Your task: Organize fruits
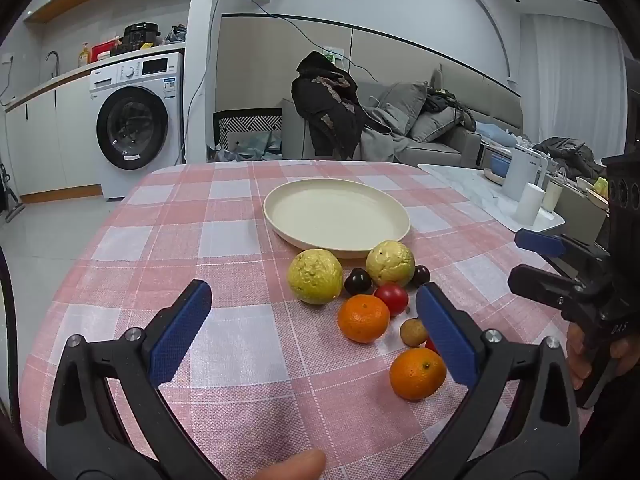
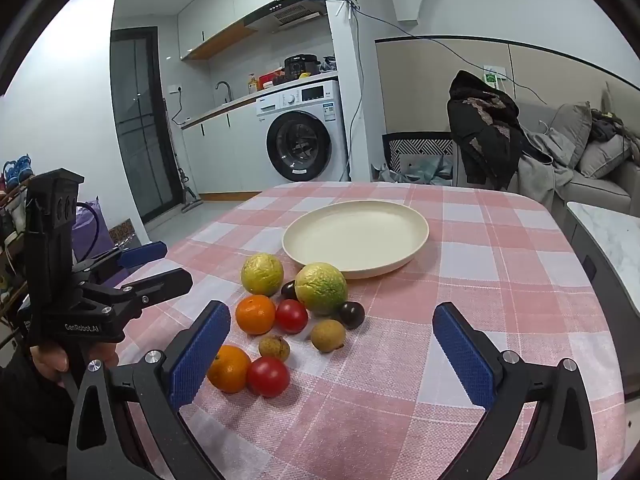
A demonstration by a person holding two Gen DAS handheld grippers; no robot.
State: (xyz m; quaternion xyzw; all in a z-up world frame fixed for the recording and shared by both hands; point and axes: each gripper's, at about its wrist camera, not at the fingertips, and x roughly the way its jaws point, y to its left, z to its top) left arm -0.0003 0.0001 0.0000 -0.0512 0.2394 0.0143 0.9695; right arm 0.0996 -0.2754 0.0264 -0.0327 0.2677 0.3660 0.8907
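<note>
A cream plate stands bare on the pink checked tablecloth. In front of it lies a cluster of fruit: two yellow-green guavas, two oranges, red tomatoes, dark plums and brown longans. My left gripper is open and empty, above the near edge of the cluster. My right gripper is open and empty, just before the fruit. Each gripper shows in the other's view, the right one and the left one.
A white side table with cups and a jug stands to the right of the table. A sofa with clothes and a washing machine are beyond the table's far edge.
</note>
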